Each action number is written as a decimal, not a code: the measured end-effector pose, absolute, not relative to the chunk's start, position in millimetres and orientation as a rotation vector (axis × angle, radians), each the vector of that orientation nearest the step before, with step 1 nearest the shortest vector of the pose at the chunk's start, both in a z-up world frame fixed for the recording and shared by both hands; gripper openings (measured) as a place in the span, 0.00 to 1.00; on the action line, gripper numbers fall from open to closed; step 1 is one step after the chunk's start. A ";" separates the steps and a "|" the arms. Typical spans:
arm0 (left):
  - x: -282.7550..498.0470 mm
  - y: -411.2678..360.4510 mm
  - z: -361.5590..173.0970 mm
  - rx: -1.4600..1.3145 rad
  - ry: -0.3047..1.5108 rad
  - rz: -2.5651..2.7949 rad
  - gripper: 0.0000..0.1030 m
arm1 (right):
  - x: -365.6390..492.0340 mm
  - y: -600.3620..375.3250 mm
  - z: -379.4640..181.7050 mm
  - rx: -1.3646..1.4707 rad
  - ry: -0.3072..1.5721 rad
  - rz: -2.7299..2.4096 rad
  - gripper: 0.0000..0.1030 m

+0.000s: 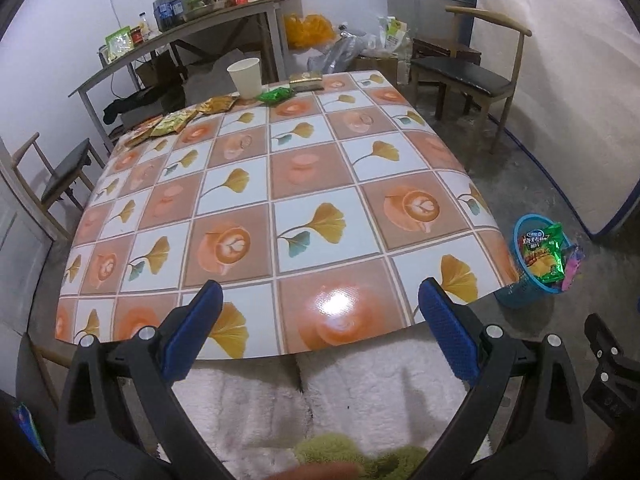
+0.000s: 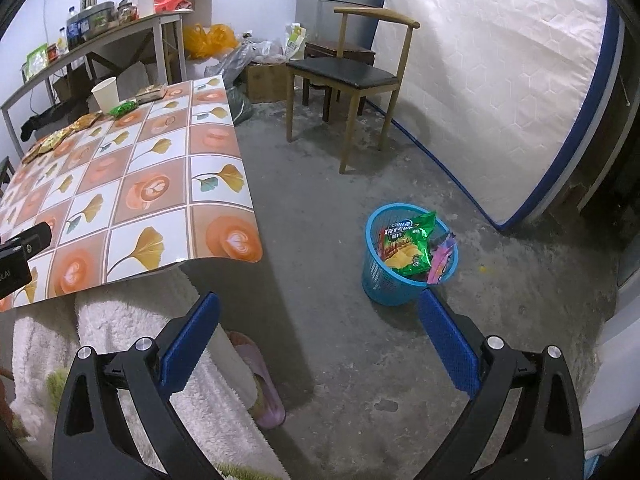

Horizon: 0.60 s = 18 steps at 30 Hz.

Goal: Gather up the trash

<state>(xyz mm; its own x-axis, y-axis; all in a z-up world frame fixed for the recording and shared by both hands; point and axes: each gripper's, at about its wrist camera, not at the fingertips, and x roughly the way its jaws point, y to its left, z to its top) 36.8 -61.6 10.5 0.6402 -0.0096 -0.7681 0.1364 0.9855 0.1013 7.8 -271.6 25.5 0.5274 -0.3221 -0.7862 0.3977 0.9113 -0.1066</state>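
Left wrist view: left gripper [image 1: 320, 308] hangs over the near edge of the table with the glossy checked oilcloth of coffee cups and ginkgo leaves [image 1: 312, 184], blue ribbed pads spread wide, nothing between them.
Right wrist view: right gripper [image 2: 320, 316] is likewise released and empty, above the grey concrete floor [image 2: 328, 184], beside the table.
Trash left: flat crinkled yellow and orange foil wrappers [image 1: 172, 122], a green wrapper [image 1: 276, 94], a gold packet [image 1: 306, 79] and a white paper cup [image 1: 244, 76], all along the far table edge, well apart from both grippers.
Bin: round blue plastic mesh basket [image 2: 380, 276] on the floor, already holding a shiny green crisp bag [image 2: 408, 244] and a pink wrapper.
Step in hand: likely between pickups.
Next move: a long reach across; thin wrappers lie flat, so a low pinch at an edge seems needed.
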 end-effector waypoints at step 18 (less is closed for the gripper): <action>33.8 -61.7 13.3 0.159 0.875 -0.085 0.92 | 5.4 -273.5 28.4 0.081 0.916 -0.438 0.94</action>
